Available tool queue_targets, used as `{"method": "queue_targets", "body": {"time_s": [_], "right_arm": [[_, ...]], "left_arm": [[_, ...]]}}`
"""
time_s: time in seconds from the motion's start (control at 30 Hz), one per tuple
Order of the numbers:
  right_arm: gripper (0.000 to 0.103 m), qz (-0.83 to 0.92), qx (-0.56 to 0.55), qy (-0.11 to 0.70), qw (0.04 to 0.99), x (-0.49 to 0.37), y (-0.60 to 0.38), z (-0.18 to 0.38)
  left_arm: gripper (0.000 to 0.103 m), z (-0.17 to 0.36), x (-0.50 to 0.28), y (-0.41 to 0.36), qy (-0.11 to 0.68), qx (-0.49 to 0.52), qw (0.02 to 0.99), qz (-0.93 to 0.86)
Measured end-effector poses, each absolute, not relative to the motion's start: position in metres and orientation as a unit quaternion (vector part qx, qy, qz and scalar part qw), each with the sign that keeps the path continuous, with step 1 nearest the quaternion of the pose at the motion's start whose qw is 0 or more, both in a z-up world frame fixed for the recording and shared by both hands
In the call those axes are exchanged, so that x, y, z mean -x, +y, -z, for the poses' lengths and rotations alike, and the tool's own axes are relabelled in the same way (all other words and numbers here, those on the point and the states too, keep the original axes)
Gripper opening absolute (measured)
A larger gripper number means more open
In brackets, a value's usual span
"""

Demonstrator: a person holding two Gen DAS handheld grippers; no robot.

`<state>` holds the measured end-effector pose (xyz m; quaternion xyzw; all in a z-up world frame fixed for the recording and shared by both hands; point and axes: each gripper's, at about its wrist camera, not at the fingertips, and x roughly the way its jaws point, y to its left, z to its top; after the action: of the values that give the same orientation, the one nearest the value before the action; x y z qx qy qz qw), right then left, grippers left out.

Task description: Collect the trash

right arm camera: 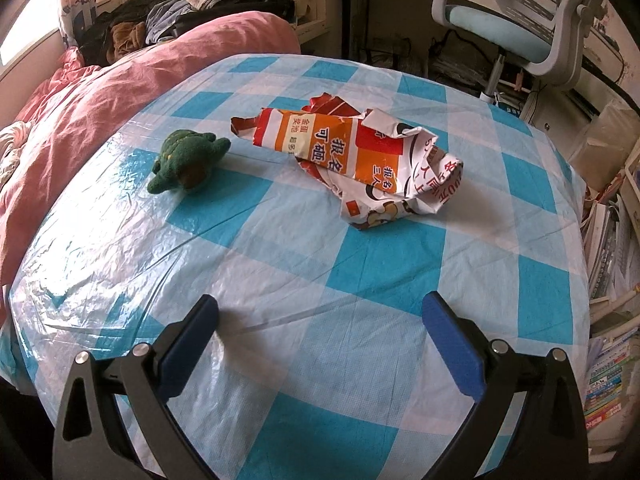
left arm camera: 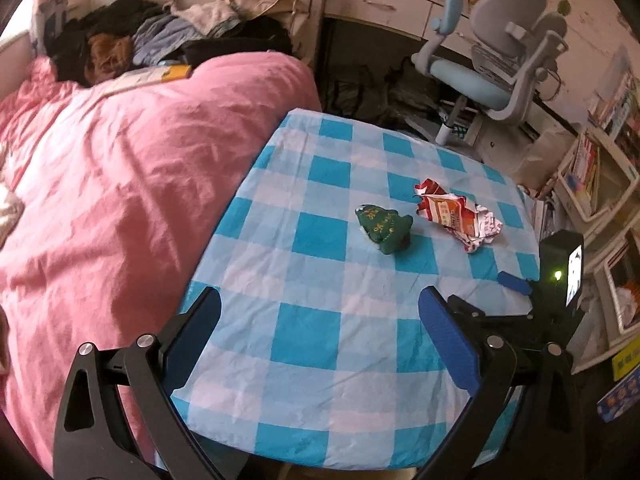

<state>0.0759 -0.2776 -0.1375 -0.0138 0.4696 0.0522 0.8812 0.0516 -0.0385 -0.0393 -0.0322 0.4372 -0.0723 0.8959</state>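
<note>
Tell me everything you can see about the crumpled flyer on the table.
The flyer is a glossy printed paper sheet, crumpled and half folded into a loose wad. It is orange, red and white, with printed characters and a cartoon figure. It lies on the checked tablecloth, just right of the green plush toy and apart from it. Neither gripper touches it: the right gripper and left gripper are open, short of it.

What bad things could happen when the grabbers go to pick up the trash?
1. The green plush toy lies close beside the crumpled paper flyer, so a gripper might grab the toy by mistake.
2. The checked plastic tablecloth is wrinkled and loose; the right gripper, open and low over it, could snag it and drag both things.
3. The flyer is bulky and springy, so it may slip out of the left gripper too.
</note>
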Motion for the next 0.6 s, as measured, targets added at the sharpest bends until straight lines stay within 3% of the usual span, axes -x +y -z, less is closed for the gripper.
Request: {"method": "queue_targets", "body": {"time_s": [0.6], "right_arm": [[0.097, -0.052, 0.013, 0.470, 0.881, -0.076, -0.277, 0.138]], "left_arm": [[0.095, 0.029, -0.033, -0.014, 0.426, 0.100, 0.894, 0.097]]}}
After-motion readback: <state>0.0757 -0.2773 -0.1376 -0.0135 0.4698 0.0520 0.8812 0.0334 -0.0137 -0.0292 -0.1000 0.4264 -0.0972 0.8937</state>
